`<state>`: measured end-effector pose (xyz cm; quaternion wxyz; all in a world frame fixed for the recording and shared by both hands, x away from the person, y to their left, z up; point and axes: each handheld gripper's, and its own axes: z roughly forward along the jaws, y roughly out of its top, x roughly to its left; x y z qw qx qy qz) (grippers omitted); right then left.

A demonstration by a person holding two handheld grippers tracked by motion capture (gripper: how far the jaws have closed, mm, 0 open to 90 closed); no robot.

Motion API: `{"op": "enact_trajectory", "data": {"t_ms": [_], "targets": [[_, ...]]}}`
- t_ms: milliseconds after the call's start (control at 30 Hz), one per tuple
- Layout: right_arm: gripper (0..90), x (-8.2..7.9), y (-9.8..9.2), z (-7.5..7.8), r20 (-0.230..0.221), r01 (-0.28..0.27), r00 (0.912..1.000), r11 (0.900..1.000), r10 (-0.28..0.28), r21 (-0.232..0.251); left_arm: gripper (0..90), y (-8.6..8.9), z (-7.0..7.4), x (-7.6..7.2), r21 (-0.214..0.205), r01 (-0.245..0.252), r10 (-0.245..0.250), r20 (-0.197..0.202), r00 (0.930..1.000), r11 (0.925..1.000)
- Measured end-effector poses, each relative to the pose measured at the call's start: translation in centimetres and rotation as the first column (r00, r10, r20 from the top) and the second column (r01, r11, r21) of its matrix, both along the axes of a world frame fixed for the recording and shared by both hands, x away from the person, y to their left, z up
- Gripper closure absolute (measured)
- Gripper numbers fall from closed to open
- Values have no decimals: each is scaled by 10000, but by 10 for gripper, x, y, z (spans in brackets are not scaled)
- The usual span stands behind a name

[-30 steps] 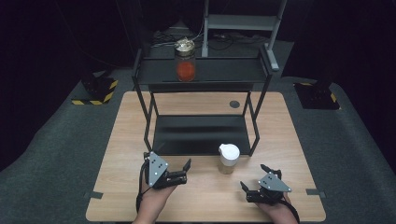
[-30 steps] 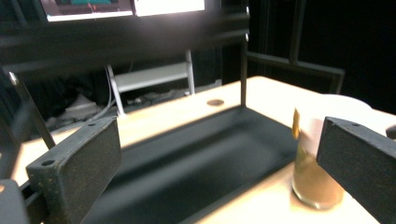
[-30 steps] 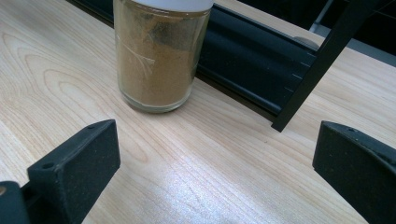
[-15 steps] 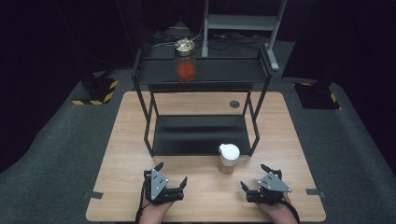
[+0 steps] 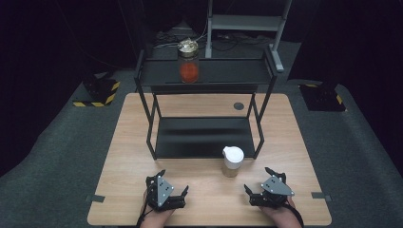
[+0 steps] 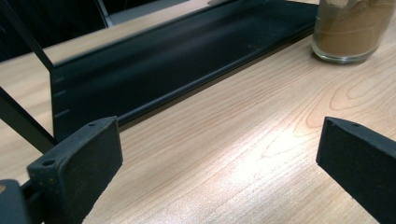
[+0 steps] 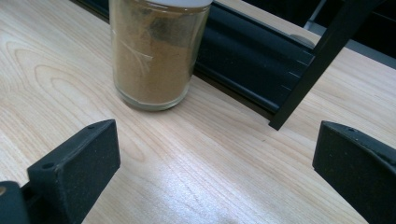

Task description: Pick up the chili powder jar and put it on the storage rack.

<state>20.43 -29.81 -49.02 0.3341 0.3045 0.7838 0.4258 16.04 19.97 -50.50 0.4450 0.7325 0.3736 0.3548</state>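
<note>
Jar (image 5: 233, 162): stood upright, long axis vertical, on the table (image 5: 133, 142) just before the black metal shelf (image 5: 202, 137); round glass, brown powder, white lid.
Left gripper (image 5: 172, 192): jaws wide apart, empty.
Right gripper (image 5: 259, 182): jaws wide apart, empty.

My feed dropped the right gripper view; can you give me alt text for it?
A glass jar of brown powder stands upright on the wooden table, just ahead and left of the right gripper, whose jaws are wide apart and empty. Behind it runs the black shelf rack.

jar (image 5: 233, 161) before rack (image 5: 204, 137), 2nd jar (image 5: 188, 61) on top
</note>
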Motion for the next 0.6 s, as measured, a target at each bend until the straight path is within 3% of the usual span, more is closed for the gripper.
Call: {"op": "enact_trajectory", "data": {"t_ms": [267, 600], "targets": [[0, -4, 1, -3, 181, 164, 9997, 9998, -166, 80, 5, 1, 0, 1, -220, -134, 131, -123, 9998, 9997], [0, -3, -2, -3, 191, -41, 9998, 9999, 39, 124, 6, -8, 2, 2, 486, 13, -13, -9, 10000, 9988]]}}
